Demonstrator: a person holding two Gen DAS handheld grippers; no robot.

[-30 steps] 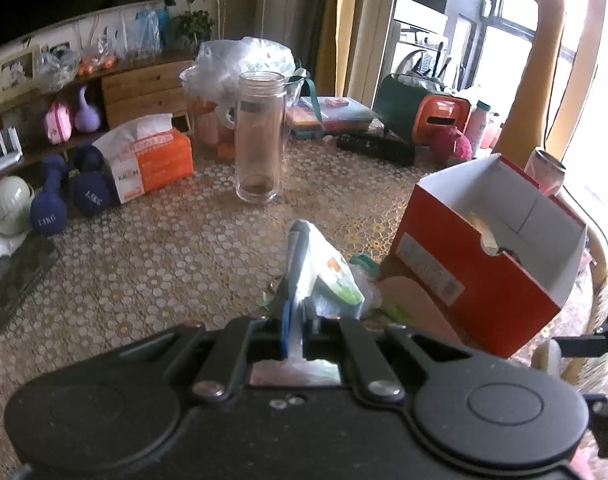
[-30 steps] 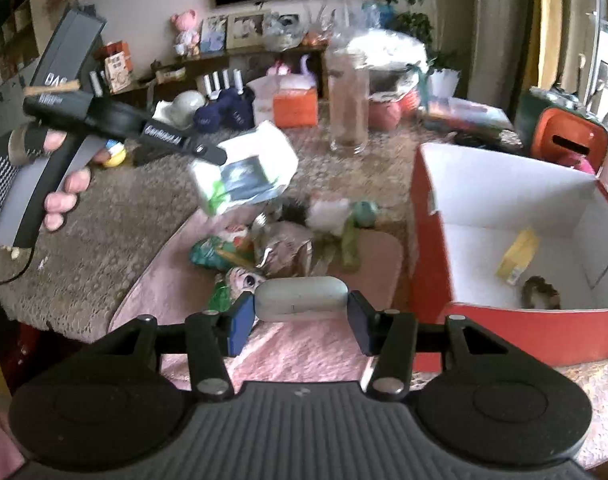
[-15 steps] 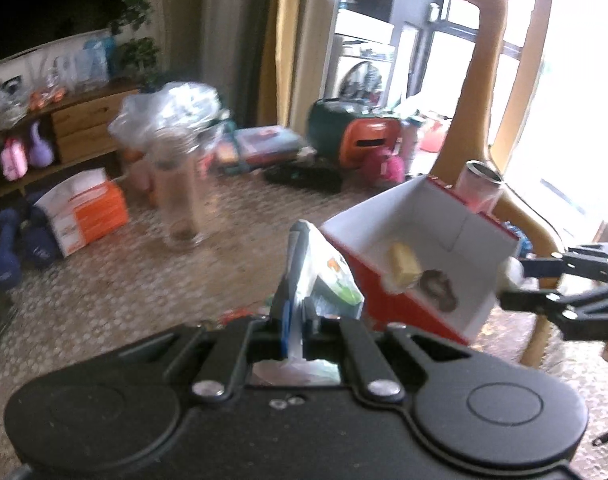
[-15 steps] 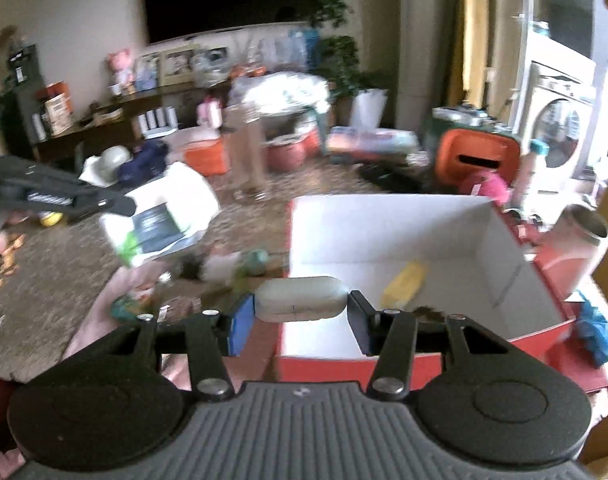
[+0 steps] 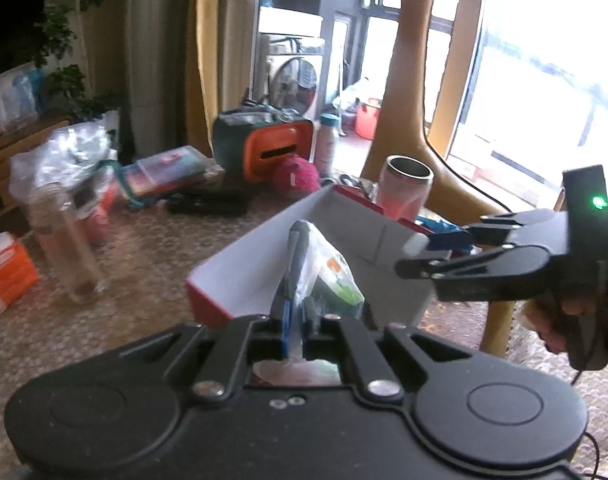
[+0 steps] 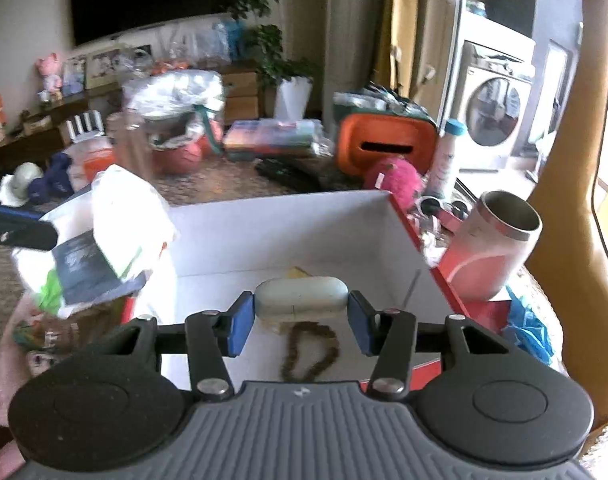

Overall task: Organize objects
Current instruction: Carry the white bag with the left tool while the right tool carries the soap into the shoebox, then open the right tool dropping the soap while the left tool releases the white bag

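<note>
My left gripper [image 5: 299, 240] is shut on the edge of a white and green plastic packet [image 5: 323, 280]. It hangs over the near left corner of a red cardboard box with a white inside [image 5: 260, 276]. My right gripper [image 6: 302, 312] is shut on a white oval case [image 6: 302, 298], end to end between the blue pads, above the box floor [image 6: 284, 236]. A brown bead bracelet [image 6: 309, 350] and a yellow piece [image 6: 300, 272] lie in the box. In the left wrist view the right gripper [image 5: 413, 256] reaches in from the right with the case [image 5: 417, 245]. The packet [image 6: 104, 236] shows left in the right wrist view.
A pink metal tumbler [image 6: 495, 248] stands just right of the box, with a blue cloth [image 6: 527, 328] below it. A tall glass jar [image 5: 64, 248], an orange tissue box [image 5: 4, 276], a pink plush [image 6: 393, 178] and an orange-fronted bag [image 6: 383, 144] crowd the far table. A yellow chair back [image 6: 563, 200] rises at right.
Both grippers have swung right and a little up, carrying the packet and the case from over the pink mat to over the red box. Neither grip has changed.
</note>
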